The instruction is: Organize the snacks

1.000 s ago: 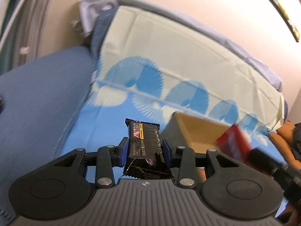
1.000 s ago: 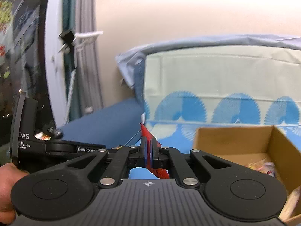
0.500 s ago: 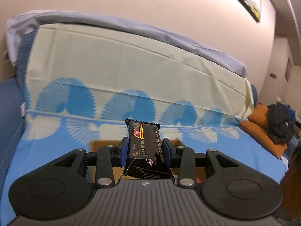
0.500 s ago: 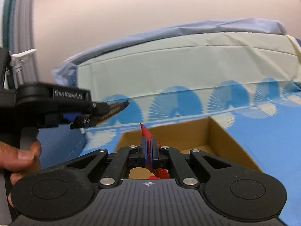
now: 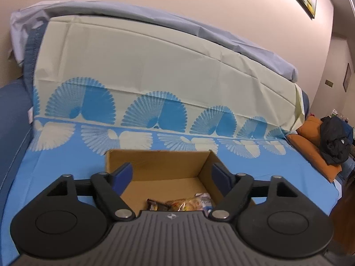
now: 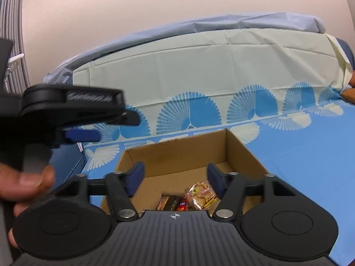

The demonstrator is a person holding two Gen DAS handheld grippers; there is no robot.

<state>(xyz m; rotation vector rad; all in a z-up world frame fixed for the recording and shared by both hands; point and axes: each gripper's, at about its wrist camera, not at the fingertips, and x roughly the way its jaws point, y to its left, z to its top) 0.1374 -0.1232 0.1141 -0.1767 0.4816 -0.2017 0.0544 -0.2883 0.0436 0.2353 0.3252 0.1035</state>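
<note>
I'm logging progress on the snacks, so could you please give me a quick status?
Left gripper and right gripper opening, fingers empty, over the cardboard box. Snack packets lie in the box. Nothing in the way.

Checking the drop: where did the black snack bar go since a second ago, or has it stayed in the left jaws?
Yes: it left the opening left gripper and apparently dropped into the cardboard box below.

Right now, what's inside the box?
Wrapped snacks on the box floor: a clear packet, a dark bar, a red wrapper. The near part is hidden behind the gripper bodies.
</note>
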